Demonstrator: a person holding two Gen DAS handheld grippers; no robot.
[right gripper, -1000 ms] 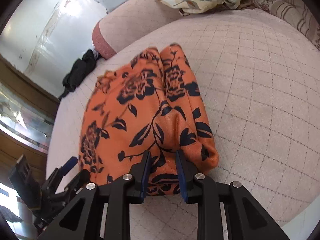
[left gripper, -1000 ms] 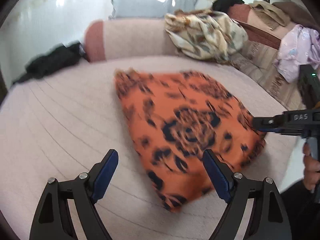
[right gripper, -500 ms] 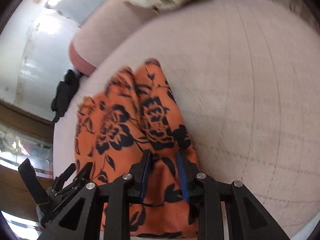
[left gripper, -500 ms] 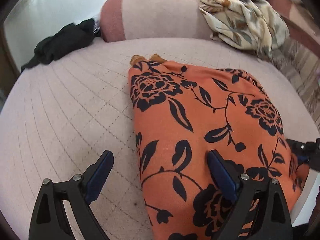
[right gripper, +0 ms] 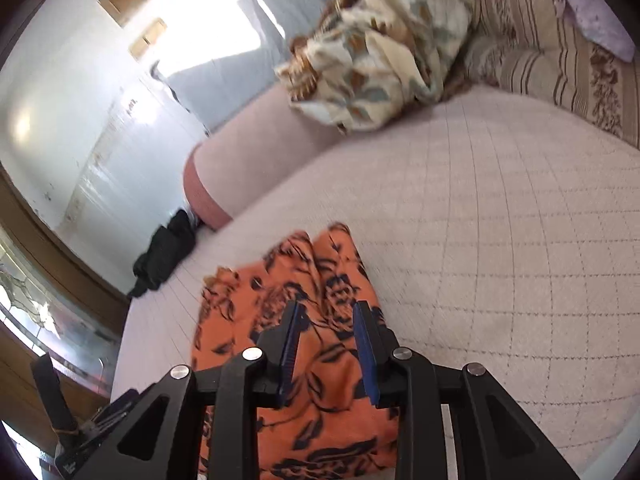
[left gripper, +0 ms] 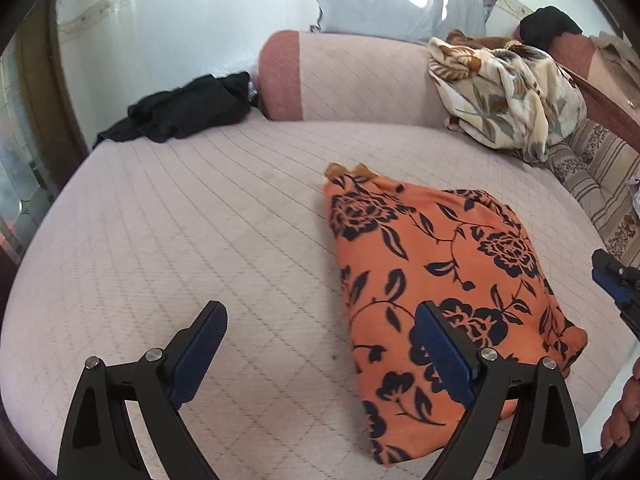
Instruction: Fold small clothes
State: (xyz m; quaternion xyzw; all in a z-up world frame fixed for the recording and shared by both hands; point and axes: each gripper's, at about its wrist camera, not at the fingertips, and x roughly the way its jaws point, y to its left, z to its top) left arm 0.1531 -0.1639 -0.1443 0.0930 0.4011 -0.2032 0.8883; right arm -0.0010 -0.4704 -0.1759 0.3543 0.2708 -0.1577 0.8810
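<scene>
Lying folded near the bed's front edge, the orange cloth looks finished—left gripper wide and empty, right gripper narrowly parted, gripping nothing—so next likely comes fetching another garment.

No readable text, label, brand, number or sign in either view. Checked left-wrist view: none legible on any surface. Checked right-wrist view: motion blur throughout; faint pale mark on dark device at lower-left edge, too small and smeared to read.
</scene>
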